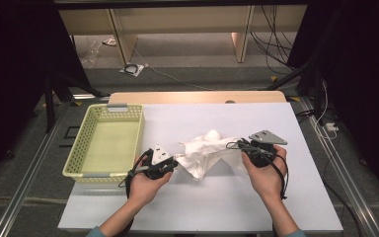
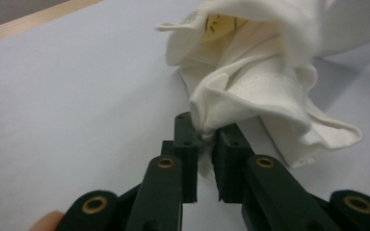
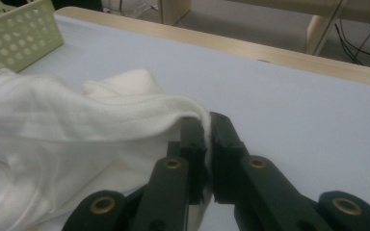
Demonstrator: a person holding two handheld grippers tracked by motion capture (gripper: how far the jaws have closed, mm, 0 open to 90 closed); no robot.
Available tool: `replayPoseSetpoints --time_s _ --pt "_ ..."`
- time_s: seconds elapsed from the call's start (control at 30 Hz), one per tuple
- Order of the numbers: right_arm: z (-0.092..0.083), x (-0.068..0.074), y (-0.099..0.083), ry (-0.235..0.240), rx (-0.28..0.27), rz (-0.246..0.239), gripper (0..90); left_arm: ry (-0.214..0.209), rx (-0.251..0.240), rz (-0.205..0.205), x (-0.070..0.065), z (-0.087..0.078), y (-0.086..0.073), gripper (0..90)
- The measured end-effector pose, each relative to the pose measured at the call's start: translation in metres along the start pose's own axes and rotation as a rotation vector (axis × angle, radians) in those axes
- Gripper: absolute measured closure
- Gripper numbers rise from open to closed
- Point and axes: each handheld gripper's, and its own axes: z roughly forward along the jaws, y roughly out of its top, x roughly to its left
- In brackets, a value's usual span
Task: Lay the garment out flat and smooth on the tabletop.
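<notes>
A crumpled white garment (image 1: 205, 150) lies at the middle of the white table (image 1: 212, 207), lifted at both ends. My left gripper (image 1: 173, 163) is shut on its left edge; in the left gripper view the cloth (image 2: 260, 82) is pinched between the black jaws of that gripper (image 2: 206, 137), and a yellowish inner label shows. My right gripper (image 1: 244, 146) is shut on the garment's right edge; in the right gripper view a ribbed hem (image 3: 125, 113) runs into the closed jaws of that gripper (image 3: 207, 122).
A pale green perforated basket (image 1: 79, 143) stands at the table's left side, its corner (image 3: 14, 36) also in the right gripper view. A wooden strip (image 1: 197, 97) borders the far table edge. Cables and furniture legs lie on the floor beyond.
</notes>
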Motion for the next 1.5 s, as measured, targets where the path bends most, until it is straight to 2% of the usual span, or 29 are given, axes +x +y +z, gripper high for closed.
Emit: replayPoseSetpoints --time_s 0.17,0.2,0.23,0.3,0.5,0.63,0.8,0.87,0.93,1.0,1.03,1.17,1.27,1.33,1.37,1.4,1.43,1.47,1.5 --pt "-0.008 -0.022 -0.001 -0.055 -0.001 0.057 86.2 0.013 0.002 -0.007 0.004 0.003 0.003 81.0" --pt "-0.008 -0.022 -0.001 -0.055 -0.001 0.057 86.2 0.019 0.005 -0.006 0.005 0.004 0.004 81.0" --pt "-0.011 -0.033 -0.003 -0.085 0.005 0.078 86.2 0.022 0.011 -0.009 0.008 0.006 0.004 80.9" --pt "-0.013 -0.044 -0.006 -0.105 0.020 0.119 86.2 0.027 0.015 -0.015 0.009 0.009 0.006 80.9" --pt "-0.014 -0.075 -0.021 -0.170 0.090 0.207 86.2 0.032 0.026 -0.031 0.014 0.021 0.015 80.5" --pt "-0.007 -0.086 -0.034 -0.198 0.144 0.238 86.1 0.024 0.036 -0.042 0.015 0.027 0.021 80.5" --pt "0.013 -0.091 -0.050 -0.203 0.244 0.234 84.3 0.039 0.042 -0.030 0.014 0.038 0.028 79.1" --pt "0.016 -0.091 -0.053 -0.211 0.250 0.202 78.4 0.042 0.045 -0.021 0.013 0.038 0.029 73.6" --pt "0.015 -0.091 -0.051 -0.227 0.257 0.166 72.1 0.030 0.057 -0.016 0.012 0.036 0.028 63.6" --pt "0.012 -0.091 -0.049 -0.237 0.245 0.154 70.2 0.029 0.059 -0.009 0.012 0.035 0.027 56.9" --pt "0.005 -0.091 -0.044 -0.268 0.226 0.113 69.9 0.031 0.067 0.003 0.011 0.028 0.024 54.2" --pt "-0.008 -0.085 -0.039 -0.252 0.211 0.075 71.5 0.045 0.076 0.034 0.012 0.012 0.017 49.1" --pt "-0.013 -0.079 -0.041 -0.196 0.229 0.064 72.3 0.040 0.081 0.038 0.012 0.002 0.014 49.4" --pt "-0.013 -0.077 -0.043 -0.180 0.245 0.053 72.3 0.035 0.088 0.040 0.011 -0.007 0.011 50.6" --pt "-0.011 -0.073 -0.049 -0.134 0.274 0.045 72.2 -0.002 0.106 0.034 0.008 -0.013 0.007 53.7" --pt "-0.011 -0.073 -0.049 -0.134 0.274 0.045 72.2 -0.002 0.106 0.034 0.008 -0.013 0.007 55.3" --pt "-0.006 -0.071 -0.056 -0.095 0.303 0.038 71.4 -0.036 0.117 0.026 0.005 -0.014 0.006 56.3" --pt "-0.002 -0.070 -0.058 -0.076 0.314 0.033 70.4 -0.084 0.137 0.023 0.001 -0.014 0.004 56.6" --pt "0.001 -0.069 -0.061 -0.055 0.327 0.031 69.4 -0.154 0.143 0.009 -0.010 -0.010 0.003 56.6"
